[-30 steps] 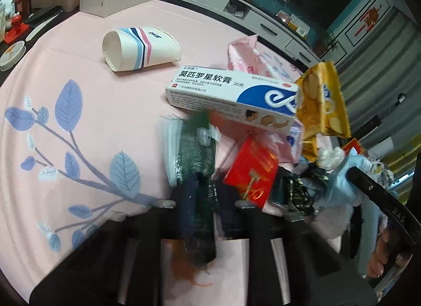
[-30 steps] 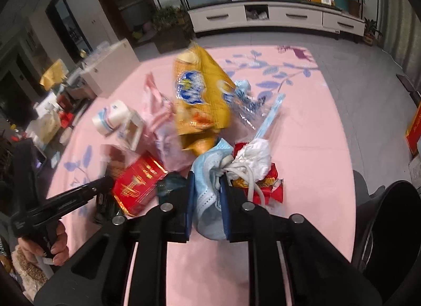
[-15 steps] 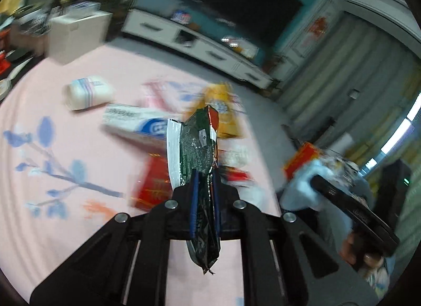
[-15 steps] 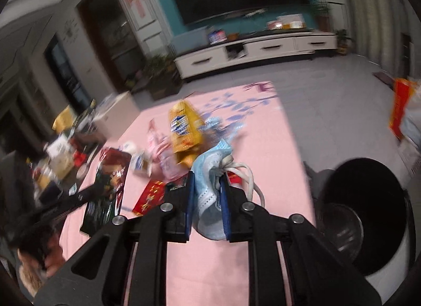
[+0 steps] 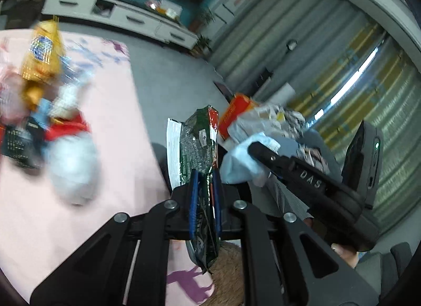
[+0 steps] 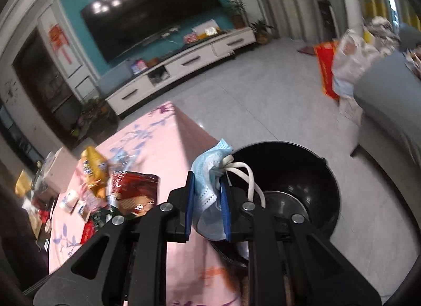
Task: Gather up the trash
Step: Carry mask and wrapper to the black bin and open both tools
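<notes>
My left gripper (image 5: 204, 174) is shut on a dark green and red snack wrapper (image 5: 200, 145) and holds it upright past the right edge of the pink table (image 5: 113, 111). My right gripper (image 6: 208, 182) is shut on a crumpled light blue face mask (image 6: 209, 172) with white ear loops, held over the near rim of a black trash bin (image 6: 313, 172) on the floor. The right gripper and mask also show in the left wrist view (image 5: 244, 161). The wrapper also shows in the right wrist view (image 6: 134, 190).
More trash lies on the pink table: a yellow snack bag (image 5: 39, 53), red packets (image 5: 68, 127), a white bundle (image 5: 73, 166), a paper cup (image 6: 69, 198). A TV cabinet (image 6: 184, 64) stands at the back. A grey sofa (image 6: 389, 111) and bags (image 6: 350, 59) stand right.
Both grippers have lifted off the table and swung right with their loads. The mask has come over the black bin; the wrapper has moved past the table's edge.
</notes>
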